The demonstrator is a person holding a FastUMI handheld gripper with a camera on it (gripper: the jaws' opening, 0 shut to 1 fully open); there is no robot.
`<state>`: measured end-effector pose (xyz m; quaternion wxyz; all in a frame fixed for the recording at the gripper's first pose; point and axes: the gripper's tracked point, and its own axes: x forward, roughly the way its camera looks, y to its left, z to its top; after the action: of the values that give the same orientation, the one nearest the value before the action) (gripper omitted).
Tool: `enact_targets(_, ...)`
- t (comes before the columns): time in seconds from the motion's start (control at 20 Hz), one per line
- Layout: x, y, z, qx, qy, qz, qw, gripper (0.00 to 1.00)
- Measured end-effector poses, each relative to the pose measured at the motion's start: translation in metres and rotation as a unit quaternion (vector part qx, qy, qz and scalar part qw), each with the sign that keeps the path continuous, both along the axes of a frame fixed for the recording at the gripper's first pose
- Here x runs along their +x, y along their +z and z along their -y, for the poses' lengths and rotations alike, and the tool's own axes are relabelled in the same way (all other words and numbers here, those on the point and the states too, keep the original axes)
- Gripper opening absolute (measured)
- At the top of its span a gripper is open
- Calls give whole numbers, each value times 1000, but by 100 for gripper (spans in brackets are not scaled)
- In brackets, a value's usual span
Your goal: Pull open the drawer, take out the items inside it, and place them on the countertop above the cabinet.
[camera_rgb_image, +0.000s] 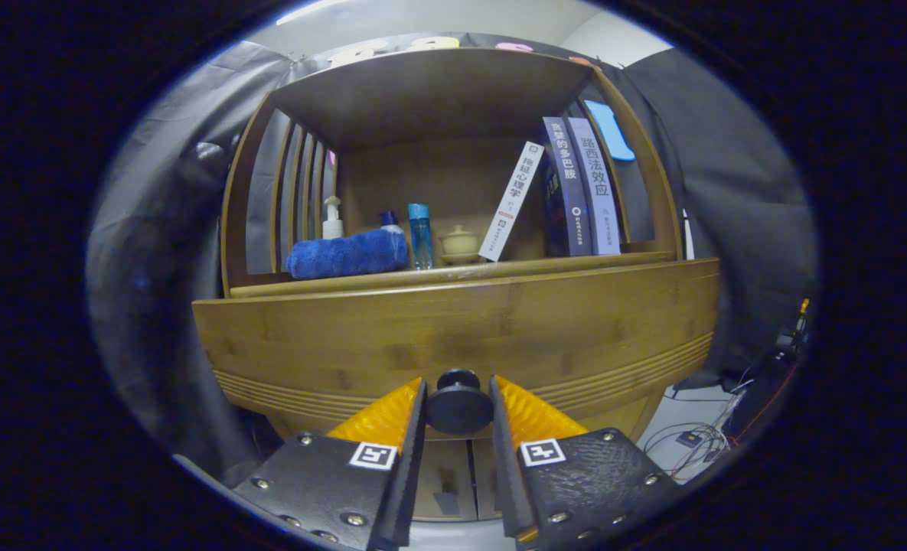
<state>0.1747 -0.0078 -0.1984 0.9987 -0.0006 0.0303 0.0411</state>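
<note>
Wooden shelf unit [438, 92], black cloth wall [729, 191], floor cables [698, 440]

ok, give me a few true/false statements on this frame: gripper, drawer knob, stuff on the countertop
1. The drawer knob sits between the fingers of the gripper. True.
2. The drawer is pulled far enough out to show what is inside. False: only its wooden front shows, and nothing of the inside can be seen.
3. A rolled blue towel lies on the countertop. True.
4. The white book stands straight upright. False: it leans against the dark books beside it.
5. The blue bottle stands between the towel and the small lidded pot. True.
6. The gripper carries the towel. False: the towel lies on the countertop, well beyond the fingers.
</note>
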Motion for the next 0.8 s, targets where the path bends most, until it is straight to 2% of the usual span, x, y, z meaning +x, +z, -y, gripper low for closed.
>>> enact_targets(0.15,-6,-5,1,1,10,-30,1000,31)
enact_targets(0.8,-114,-6,14,-16,2,-40,999,30)
